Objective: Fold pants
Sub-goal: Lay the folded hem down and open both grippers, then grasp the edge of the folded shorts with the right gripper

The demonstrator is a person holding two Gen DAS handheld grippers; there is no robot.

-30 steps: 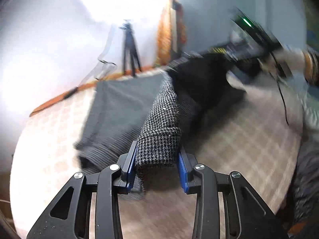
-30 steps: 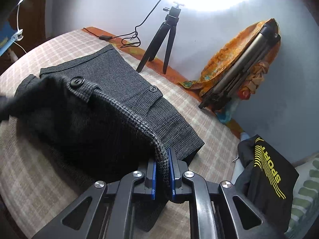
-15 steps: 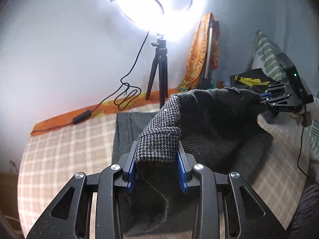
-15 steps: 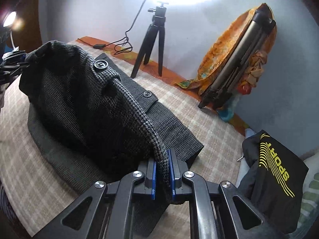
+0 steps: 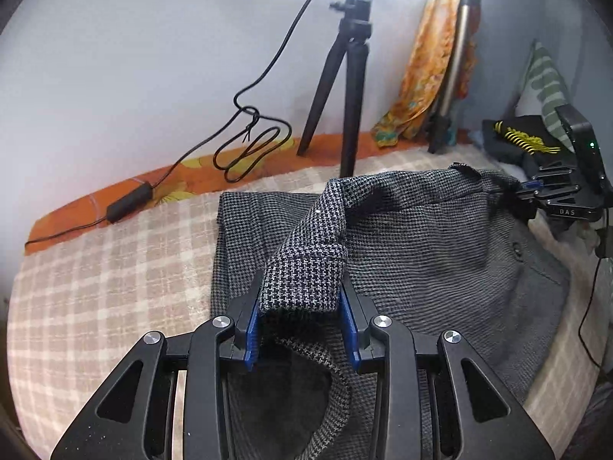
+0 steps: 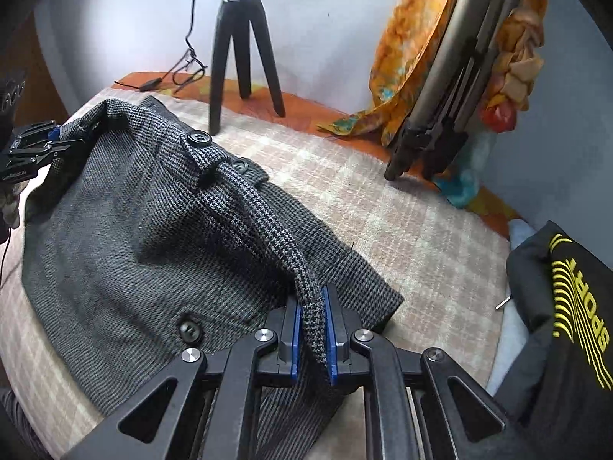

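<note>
Grey houndstooth pants (image 5: 440,253) lie folded over on a checked bed cover; they also show in the right wrist view (image 6: 126,237). My left gripper (image 5: 302,318) is shut on a bunched fold of the pants at their near left end. My right gripper (image 6: 311,341) is shut on the pants' edge at the right end, and shows at the far right in the left wrist view (image 5: 536,188). The held edge stretches between the two grippers, low over the lower layer. Buttons (image 6: 199,138) show on the fabric.
A black tripod (image 5: 345,76) stands at the back by the wall, with a looped cable (image 5: 249,145) and inline switch (image 5: 128,201). An orange cloth over folded metal legs (image 6: 440,76) leans at the back right. A black bag with yellow print (image 6: 567,306) lies to the right.
Both grippers have carried the held edge of the pants forward and down over the lower layer. The raised, draped fabric now lies much flatter on the bed.
</note>
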